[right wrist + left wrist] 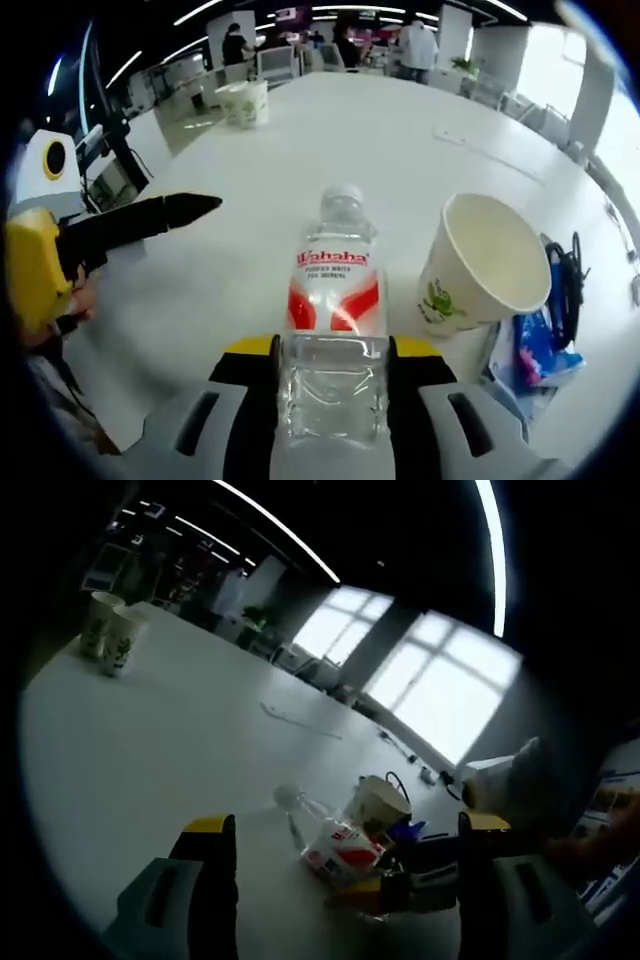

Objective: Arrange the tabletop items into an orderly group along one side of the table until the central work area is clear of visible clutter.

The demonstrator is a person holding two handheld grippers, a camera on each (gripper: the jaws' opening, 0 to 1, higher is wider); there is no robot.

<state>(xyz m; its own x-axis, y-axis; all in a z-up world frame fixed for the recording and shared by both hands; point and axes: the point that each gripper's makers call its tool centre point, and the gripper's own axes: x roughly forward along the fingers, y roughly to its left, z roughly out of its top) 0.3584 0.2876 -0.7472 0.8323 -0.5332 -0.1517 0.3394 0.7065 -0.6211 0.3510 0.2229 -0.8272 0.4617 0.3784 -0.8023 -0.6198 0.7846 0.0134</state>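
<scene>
Right gripper (332, 362): jaws closed on water bottle (334, 320), paper cup (482, 266) just right. Left gripper (345, 842): jaws wide apart, holding nothing.

My right gripper (330, 365): yellow-tipped black jaws, grey body. Bottle (335, 330): clear, white label with red bands, red lettering. Cup (480, 265): cream, green print. Table (330, 130): white. Blue wrapper (540, 355) beside black cable (570, 275). Far cups (108, 630): white, green motif.
</scene>
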